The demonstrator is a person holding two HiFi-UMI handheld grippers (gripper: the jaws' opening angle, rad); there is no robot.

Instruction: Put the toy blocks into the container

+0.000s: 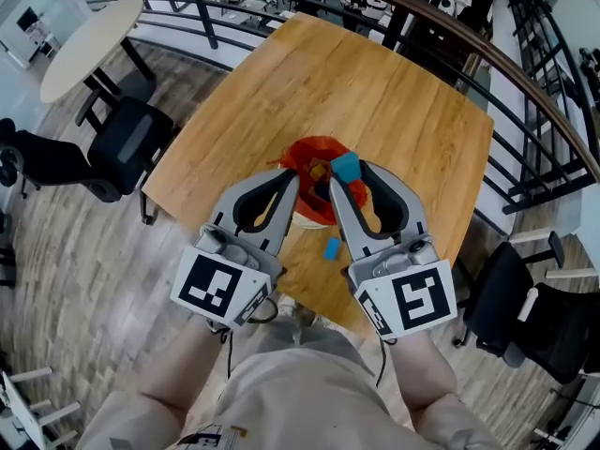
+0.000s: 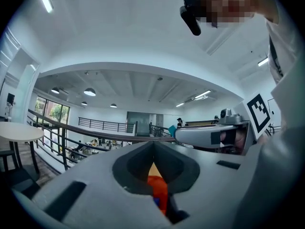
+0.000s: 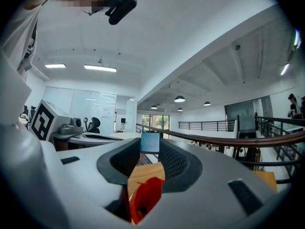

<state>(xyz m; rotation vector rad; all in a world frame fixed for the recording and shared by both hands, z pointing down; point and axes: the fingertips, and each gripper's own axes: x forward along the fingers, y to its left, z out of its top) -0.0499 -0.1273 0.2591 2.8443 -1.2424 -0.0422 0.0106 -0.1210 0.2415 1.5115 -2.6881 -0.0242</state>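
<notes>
Over the red container [image 1: 298,154], our right gripper [image 3: 150,149] clamps a blue toy block [image 1: 346,167] at its tips, seemingly lined up to drop in. Our left gripper [image 1: 289,181], jaws together and empty, flanks the rim. Another blue block [image 1: 332,248] lies on the wooden table [image 1: 394,92].

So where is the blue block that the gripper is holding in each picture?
Head view: the blue block is just right of centre, pinched at the right gripper's tips, by the red container's right edge.
Left gripper view: small, right of centre, at the right gripper's tip.
Right gripper view: in the middle, between the jaws.
Shared landmark: the red container, low between the jaws in both gripper views.
</notes>
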